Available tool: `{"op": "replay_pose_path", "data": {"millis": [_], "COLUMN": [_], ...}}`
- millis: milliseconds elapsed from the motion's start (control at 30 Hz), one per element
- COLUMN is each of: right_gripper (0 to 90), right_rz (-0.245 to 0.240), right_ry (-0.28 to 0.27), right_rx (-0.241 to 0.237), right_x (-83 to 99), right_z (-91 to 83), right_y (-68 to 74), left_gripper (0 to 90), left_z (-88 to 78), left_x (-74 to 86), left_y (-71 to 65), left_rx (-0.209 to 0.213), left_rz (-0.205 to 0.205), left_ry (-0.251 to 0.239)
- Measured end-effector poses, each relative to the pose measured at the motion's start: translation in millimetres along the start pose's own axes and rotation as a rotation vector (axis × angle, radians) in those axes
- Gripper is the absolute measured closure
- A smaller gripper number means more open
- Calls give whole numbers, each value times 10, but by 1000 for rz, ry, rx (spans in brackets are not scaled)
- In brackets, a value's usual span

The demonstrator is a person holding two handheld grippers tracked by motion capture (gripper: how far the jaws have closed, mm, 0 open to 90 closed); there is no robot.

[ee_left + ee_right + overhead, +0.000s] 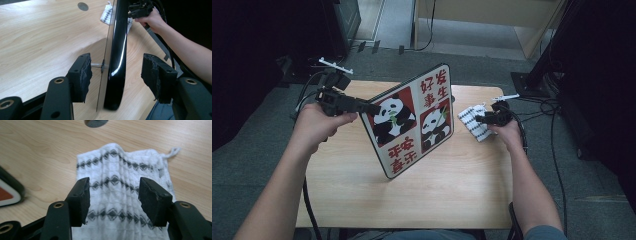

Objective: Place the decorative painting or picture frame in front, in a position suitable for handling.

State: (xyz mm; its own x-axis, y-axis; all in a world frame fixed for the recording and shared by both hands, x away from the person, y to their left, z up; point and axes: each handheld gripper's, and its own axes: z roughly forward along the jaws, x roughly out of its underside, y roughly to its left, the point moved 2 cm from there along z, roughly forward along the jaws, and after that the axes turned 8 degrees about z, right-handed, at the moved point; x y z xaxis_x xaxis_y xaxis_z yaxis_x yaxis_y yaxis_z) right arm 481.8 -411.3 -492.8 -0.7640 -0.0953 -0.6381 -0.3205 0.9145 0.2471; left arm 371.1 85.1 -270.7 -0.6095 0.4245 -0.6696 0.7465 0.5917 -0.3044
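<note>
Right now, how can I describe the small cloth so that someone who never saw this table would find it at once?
Start at the wooden table and go to its far right part, past the tilted panda board. There the folded white cloth lies flat under the open right gripper. It is the only soft item, with dark zigzag rows.

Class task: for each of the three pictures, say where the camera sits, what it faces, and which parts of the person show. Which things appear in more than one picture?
High view: above the table, looking forward and down; forearms, left gripper, right gripper.
Left gripper view: along open jaws astride the panda board; the other hand beyond.
Right gripper view: along open jaws over the patterned cloth.
Shared: board and cloth.
</note>
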Motion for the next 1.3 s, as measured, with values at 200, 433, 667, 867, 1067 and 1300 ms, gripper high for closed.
{"op": "replay_pose_path", "data": {"millis": [200, 433, 667, 867, 1067, 1300], "right_gripper": [416, 381, 370, 414, 422, 433], "right_rz": [32, 42, 33, 37, -14, -32], "right_ry": [42, 50, 16, -19, -68, -98], "right_rx": [26, 35, 46, 52, 72, 82], "right_x": [50, 101, 138, 179, 244, 295], "right_z": [137, 242, 251, 248, 255, 253], "right_y": [-62, -57, -38, -47, -35, -28], "left_gripper": [408, 400, 400, 400, 397, 396], "left_z": [-49, -23, 0, 5, 31, 117], "left_x": [172, 351, 499, 557, 616, 697], "left_y": [-5, 8, 25, 23, 35, 41], "left_rx": [2, -4, -2, 15, 18, 31], "left_rz": [-12, -21, -43, -58, -69, -72], "left_ry": [-22, -35, -43, -52, -54, -61]}}
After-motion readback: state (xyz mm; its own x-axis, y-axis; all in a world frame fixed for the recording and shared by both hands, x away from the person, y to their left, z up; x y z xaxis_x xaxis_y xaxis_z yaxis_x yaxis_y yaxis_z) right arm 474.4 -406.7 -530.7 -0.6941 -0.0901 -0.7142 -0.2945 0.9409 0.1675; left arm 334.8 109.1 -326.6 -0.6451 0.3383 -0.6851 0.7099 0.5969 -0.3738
